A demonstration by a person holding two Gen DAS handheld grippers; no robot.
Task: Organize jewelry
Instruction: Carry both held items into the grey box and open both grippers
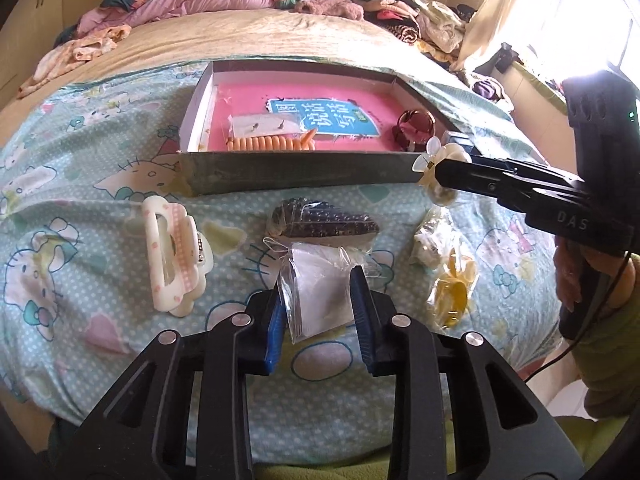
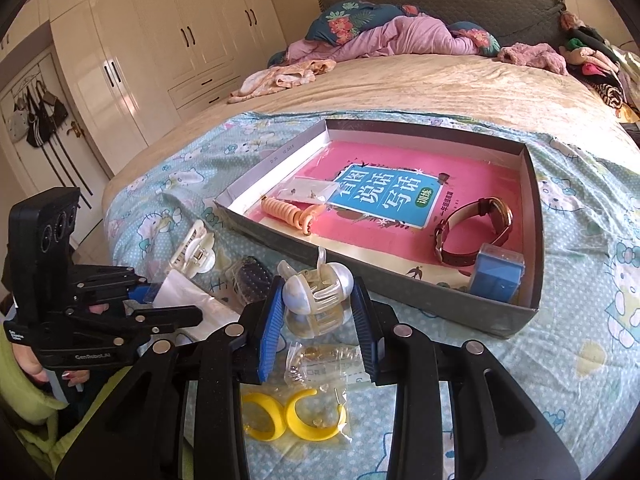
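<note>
Two claws work over a bed with a cartoon-cat sheet. At the left of the left wrist view a white-and-pink hair clip lies on the sheet. At bottom centre the left claw is closed on a clear plastic bag, its blue pads pressing both sides. Just above it sits a bag of dark beads. Higher up, the open box holds a pink book, an orange coil tie and a watch. Right of centre lie yellow hoop earrings in a bag. At right, the right claw grips a pearly hair claw clip, held off the sheet near the box's front wall.
</note>
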